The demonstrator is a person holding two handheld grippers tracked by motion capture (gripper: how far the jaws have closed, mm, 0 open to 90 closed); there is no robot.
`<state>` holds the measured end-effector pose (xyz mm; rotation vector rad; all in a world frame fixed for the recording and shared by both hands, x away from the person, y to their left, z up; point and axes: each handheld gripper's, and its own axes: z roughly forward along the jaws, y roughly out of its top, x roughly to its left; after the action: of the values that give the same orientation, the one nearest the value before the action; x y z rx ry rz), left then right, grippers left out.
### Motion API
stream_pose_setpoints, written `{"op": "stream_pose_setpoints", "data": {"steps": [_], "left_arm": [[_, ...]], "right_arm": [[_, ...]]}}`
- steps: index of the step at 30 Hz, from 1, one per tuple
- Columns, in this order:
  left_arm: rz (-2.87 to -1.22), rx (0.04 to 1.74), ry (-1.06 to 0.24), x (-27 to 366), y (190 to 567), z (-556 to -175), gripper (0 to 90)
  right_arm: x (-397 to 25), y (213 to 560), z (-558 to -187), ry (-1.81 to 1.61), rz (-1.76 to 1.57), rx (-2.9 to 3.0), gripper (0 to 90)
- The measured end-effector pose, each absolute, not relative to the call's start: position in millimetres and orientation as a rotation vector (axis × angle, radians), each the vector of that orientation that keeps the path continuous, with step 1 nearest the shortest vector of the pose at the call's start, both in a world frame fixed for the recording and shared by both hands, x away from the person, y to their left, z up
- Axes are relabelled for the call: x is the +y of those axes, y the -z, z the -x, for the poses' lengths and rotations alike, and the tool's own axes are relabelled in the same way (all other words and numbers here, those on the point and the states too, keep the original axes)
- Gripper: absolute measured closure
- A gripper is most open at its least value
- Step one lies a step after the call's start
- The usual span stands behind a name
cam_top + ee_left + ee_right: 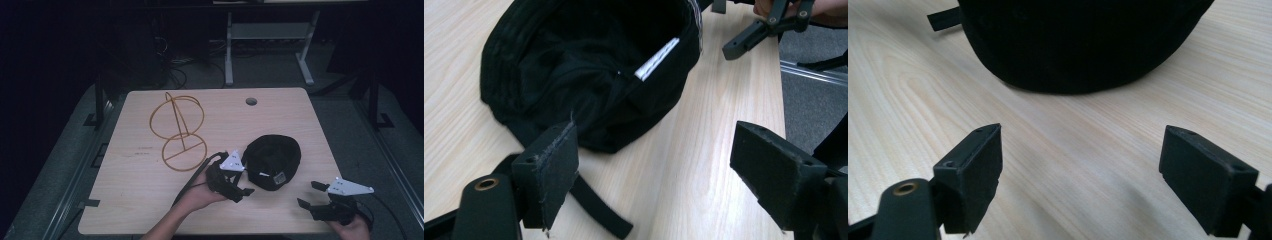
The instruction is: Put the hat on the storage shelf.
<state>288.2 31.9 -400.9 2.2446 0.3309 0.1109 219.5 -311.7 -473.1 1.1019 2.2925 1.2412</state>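
A black cap [274, 159] lies upside down on the wooden table [140, 200], right of centre, with a white label [656, 59] inside it. Its strap [599, 210] trails on the wood beside the left jaw of my left gripper [246, 176]. That gripper is open at the cap's near left rim, with the cap's edge just ahead of the jaws [654, 150]. My right gripper [309, 195] is open near the table's front right edge. It points at the cap [1083, 40] from a short distance and holds nothing [1083, 145].
A gold wire hat stand [179, 131] stands on the table's left half. A cable hole [251, 101] sits near the far edge. Beyond the table are desk legs and cables on a dark floor.
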Motion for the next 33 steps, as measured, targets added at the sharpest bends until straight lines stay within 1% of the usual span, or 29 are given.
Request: {"op": "stream_pose_setpoints", "data": {"steps": [13,19,28,33], "left_arm": [[-2.273,0.265,-0.086,-8,395,-299,26.6],[-2.298,0.263,-0.041,-16,402,-305,29.9],[-2.317,0.259,-0.032,-21,405,-309,33.5],[-2.343,0.221,-0.016,-26,407,-309,38.0]], "right_arm": [[-312,474,-219,-1.240,-1.089,2.304,17.0],[-313,473,-219,-1.244,-1.089,2.301,17.0],[-313,473,-219,-1.236,-1.094,2.294,17.0],[-314,474,-221,-1.256,-1.118,2.270,15.7]]}}
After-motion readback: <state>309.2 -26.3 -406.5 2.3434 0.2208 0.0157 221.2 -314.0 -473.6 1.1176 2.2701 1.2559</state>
